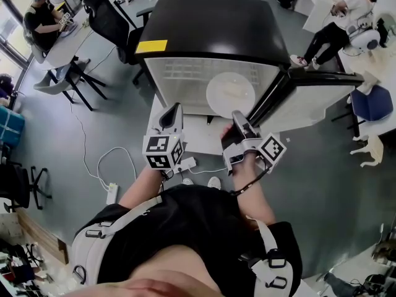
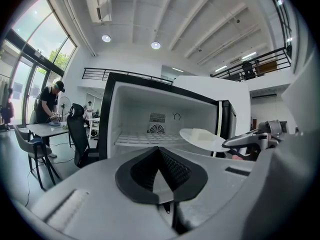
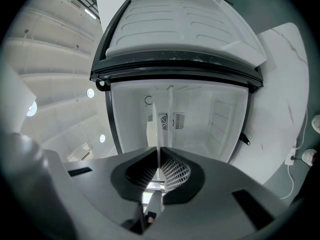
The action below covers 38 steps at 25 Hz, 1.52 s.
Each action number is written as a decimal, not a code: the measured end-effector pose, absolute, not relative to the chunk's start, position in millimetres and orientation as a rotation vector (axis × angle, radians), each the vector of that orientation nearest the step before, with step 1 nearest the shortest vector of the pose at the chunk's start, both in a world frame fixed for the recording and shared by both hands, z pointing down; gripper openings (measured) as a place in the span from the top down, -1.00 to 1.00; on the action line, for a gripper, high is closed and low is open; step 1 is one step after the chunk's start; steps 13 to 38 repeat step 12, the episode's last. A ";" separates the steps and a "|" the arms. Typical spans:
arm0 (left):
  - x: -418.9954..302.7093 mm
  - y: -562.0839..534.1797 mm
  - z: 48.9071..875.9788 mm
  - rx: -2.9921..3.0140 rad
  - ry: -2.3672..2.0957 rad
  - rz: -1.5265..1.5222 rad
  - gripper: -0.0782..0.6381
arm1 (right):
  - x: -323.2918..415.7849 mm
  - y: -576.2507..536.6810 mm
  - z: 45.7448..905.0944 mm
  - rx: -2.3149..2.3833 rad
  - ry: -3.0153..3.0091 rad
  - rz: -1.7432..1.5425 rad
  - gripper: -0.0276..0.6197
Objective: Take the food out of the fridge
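The right claw (image 1: 239, 116) is clamped on the rim of a white plate (image 1: 229, 94) carrying a pale block of food (image 2: 205, 133), at the mouth of the open fridge (image 1: 204, 36). The left claw (image 1: 172, 111) hangs just beside it, pinched together and empty.

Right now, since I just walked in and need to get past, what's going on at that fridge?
A person stands at the small fridge, its door open. The right tongs are shut on the rim of a white plate with pale food on it, held at the fridge's open front. The left tongs are shut and empty beside it.
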State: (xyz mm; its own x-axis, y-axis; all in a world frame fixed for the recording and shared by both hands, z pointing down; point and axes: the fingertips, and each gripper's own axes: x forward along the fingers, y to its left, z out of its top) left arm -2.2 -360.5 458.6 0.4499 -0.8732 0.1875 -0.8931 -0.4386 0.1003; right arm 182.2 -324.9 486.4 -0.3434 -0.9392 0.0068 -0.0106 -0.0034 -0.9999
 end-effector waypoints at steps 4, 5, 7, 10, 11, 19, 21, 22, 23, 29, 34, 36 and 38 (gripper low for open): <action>-1.8 -362.0 456.5 2.519 -1.549 0.157 0.79 | 182.0 -328.0 482.8 -1.027 1.476 -1.453 0.85; -2.0 -362.7 456.1 2.519 -1.550 0.157 0.79 | 181.8 -328.9 482.0 -1.025 1.477 -1.450 0.84; -2.5 -363.5 455.7 2.518 -1.552 0.157 0.79 | 181.7 -330.1 482.6 -1.024 1.475 -1.448 0.85; -3.1 -364.9 454.8 2.515 -1.559 0.152 0.79 | 182.1 -332.6 484.6 -1.022 1.469 -1.455 0.84; -3.4 -365.8 454.0 2.514 -1.562 0.148 0.79 | 182.0 -334.1 484.3 -1.018 1.469 -1.457 0.84; -3.7 -366.7 453.3 2.513 -1.566 0.145 0.79 | 181.8 -335.7 483.9 -1.013 1.469 -1.459 0.84; -3.7 -366.7 453.3 2.513 -1.566 0.145 0.79 | 181.8 -335.7 483.9 -1.013 1.469 -1.459 0.84; -3.7 -366.7 453.3 2.513 -1.566 0.145 0.79 | 181.8 -335.7 483.9 -1.013 1.469 -1.459 0.84; -3.7 -366.7 453.3 2.513 -1.566 0.145 0.79 | 181.8 -335.7 483.9 -1.013 1.469 -1.459 0.84; -3.7 -366.7 453.3 2.513 -1.566 0.145 0.79 | 181.8 -335.7 483.9 -1.013 1.469 -1.459 0.84; -3.7 -366.7 453.3 2.513 -1.566 0.145 0.79 | 181.8 -335.7 483.9 -1.013 1.469 -1.459 0.84; -3.7 -366.7 453.3 2.513 -1.566 0.145 0.79 | 181.8 -335.7 483.9 -1.013 1.469 -1.459 0.84; -3.7 -366.7 453.3 2.513 -1.566 0.145 0.79 | 181.8 -335.7 483.9 -1.013 1.469 -1.459 0.84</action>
